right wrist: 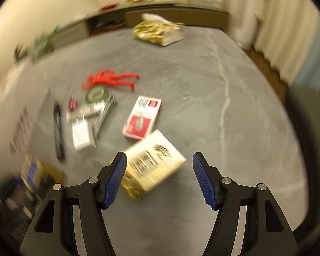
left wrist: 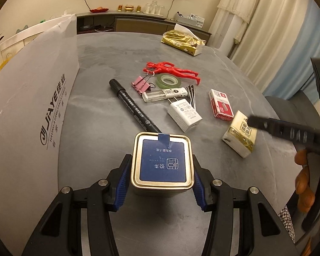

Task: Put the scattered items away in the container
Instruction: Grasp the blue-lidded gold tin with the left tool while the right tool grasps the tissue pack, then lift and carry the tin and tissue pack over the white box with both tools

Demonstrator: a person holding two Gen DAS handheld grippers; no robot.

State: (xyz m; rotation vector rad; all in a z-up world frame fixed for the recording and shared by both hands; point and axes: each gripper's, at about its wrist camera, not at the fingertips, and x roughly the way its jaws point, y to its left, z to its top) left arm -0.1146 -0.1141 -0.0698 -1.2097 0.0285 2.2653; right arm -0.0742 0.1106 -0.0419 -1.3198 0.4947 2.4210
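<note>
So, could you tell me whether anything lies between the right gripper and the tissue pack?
Nothing visible does. The right gripper is open, and the tissue pack lies just ahead of it on the table, already against the left finger. The red box lies beyond the pack, not in the way.

On the bench (left wrist: 117, 53), the tin (left wrist: 162, 163) sits between my left tongs (left wrist: 161, 183). Behind it lies the marker (left wrist: 131, 106), with the charger (left wrist: 184, 114) to its right. The staple box (left wrist: 220, 104) lies right of the charger, and the tissue pack (right wrist: 153, 163) lies before that box, between my right tongs (right wrist: 160, 180).
</note>
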